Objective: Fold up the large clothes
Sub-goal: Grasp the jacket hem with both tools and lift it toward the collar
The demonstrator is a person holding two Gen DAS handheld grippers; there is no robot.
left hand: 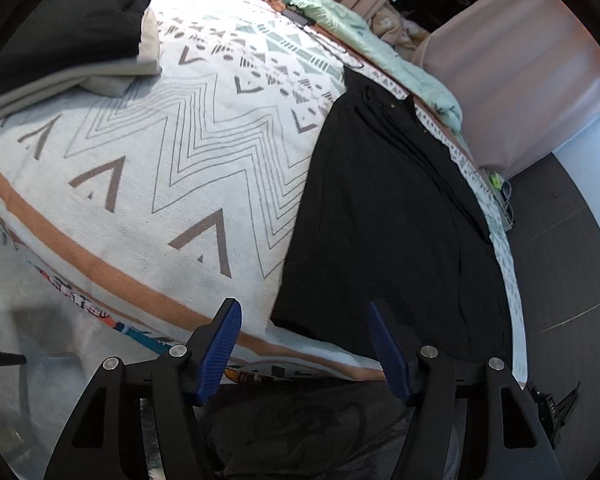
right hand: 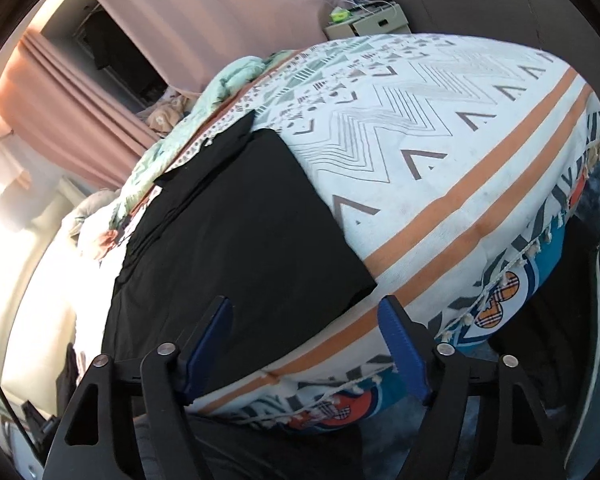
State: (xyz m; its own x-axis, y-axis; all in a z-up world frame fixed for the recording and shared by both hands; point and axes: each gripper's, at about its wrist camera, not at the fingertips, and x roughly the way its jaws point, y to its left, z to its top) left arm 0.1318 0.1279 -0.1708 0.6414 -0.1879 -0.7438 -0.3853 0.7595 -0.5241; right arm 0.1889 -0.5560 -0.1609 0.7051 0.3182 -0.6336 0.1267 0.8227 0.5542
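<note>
A large black garment [left hand: 392, 216] lies flat on the patterned bed cover [left hand: 172, 152], its near hem close to the bed's front edge. It also shows in the right wrist view [right hand: 236, 232], spread over the cover [right hand: 440, 152]. My left gripper [left hand: 304, 316] is open and empty, hovering just before the garment's near left corner. My right gripper [right hand: 306, 316] is open and empty, just before the garment's near right corner. Neither gripper touches the cloth.
A stack of dark and beige folded clothes [left hand: 68, 40] sits at the bed's far left. A mint blanket [left hand: 364, 28] lies along the far edge, by pink curtains [right hand: 80, 112]. A small box [right hand: 368, 20] stands behind the bed.
</note>
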